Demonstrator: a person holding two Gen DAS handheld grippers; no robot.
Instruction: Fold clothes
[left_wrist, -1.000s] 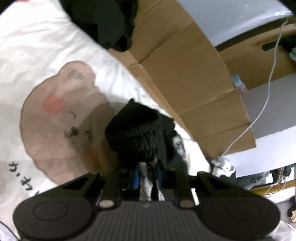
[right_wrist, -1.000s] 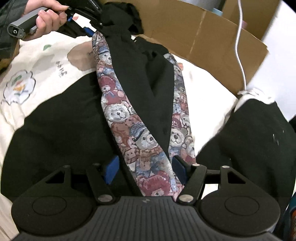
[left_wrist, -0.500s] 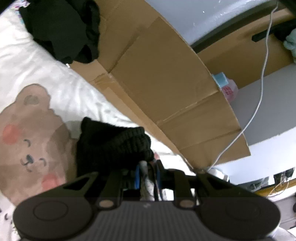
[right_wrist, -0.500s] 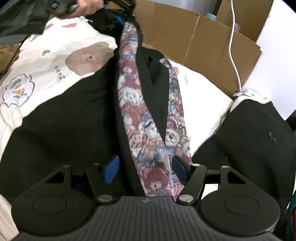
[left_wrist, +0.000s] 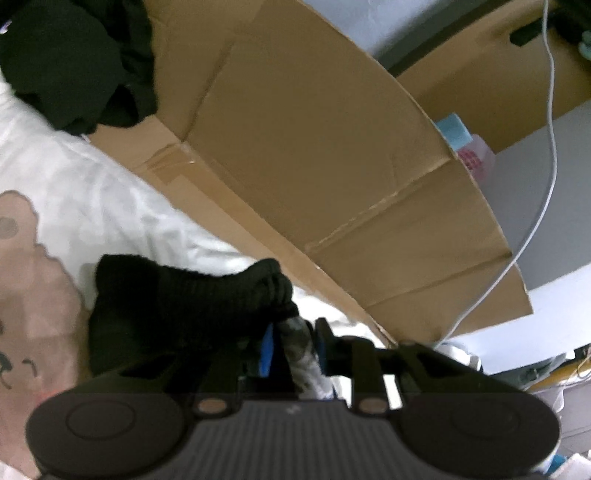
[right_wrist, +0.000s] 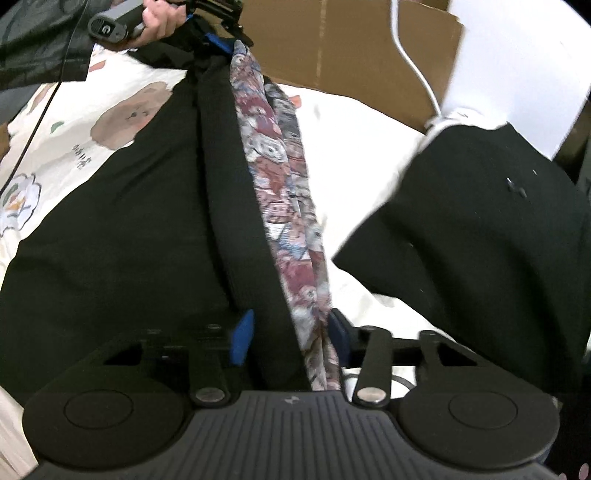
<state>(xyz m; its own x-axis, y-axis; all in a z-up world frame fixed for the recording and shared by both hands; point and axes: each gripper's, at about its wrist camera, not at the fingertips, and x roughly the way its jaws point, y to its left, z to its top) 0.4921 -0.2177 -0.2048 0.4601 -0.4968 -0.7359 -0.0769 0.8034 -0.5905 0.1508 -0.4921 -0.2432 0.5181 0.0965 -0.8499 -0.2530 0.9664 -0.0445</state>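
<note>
The left gripper is pinching a bunched fold of a black cardigan — its blue-padded fingers are pressed close together on a strip of bear-print lining, with a thick ribbed-knit hem spilling over the top of them. In the right wrist view that same gripper is showing at the far end of the garment, held in a bare hand. The right gripper is clamping the near end: its blue fingers are sitting on either side of the ribbed black edge band and the woven bear-print lining, which is patterned in faded reds, blues and greys. Between the two grippers the edge is running as a long, taut-looking line, while the rest of the black knit is lying in a broad soft sheet on the bed. The bed cover is white and slightly puckered, printed with brown cartoon bears. A second dark garment is lying flat to the right, apart from the cardigan. Flat corrugated cardboard — creased and taped at its seams — is standing along the far side of the bed, with a thin white cable hanging in front of it. A crumpled black heap is resting at the cardboard's far end.
</note>
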